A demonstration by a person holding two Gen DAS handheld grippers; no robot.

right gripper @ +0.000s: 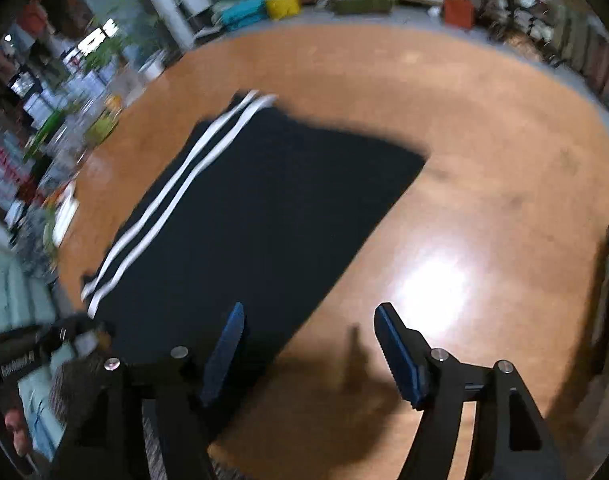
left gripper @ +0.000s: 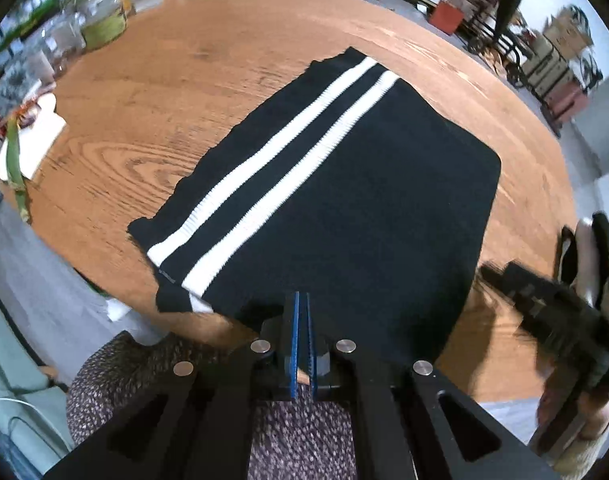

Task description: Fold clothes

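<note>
A black garment (left gripper: 344, 184) with two white stripes (left gripper: 264, 172) lies folded flat on a round wooden table (left gripper: 144, 92). My left gripper (left gripper: 303, 298) hangs over the garment's near edge, its blue pads pressed together with nothing visible between them. In the right wrist view the same garment (right gripper: 264, 200) fills the centre-left. My right gripper (right gripper: 308, 316) stands open above the table at the cloth's near right edge, with its left finger (right gripper: 230, 336) over the fabric and its right finger (right gripper: 392, 336) over bare wood. Nothing sits between its pads. The right gripper's body (left gripper: 544, 304) shows blurred at the right of the left wrist view.
Glass jars and containers (left gripper: 104, 24) crowd the table's far left rim, and a white cloth (left gripper: 36, 140) with a plant stem lies at the left edge. A speckled chair cushion (left gripper: 116, 384) sits below the near rim. Furniture and boxes (right gripper: 280, 0) fill the room beyond.
</note>
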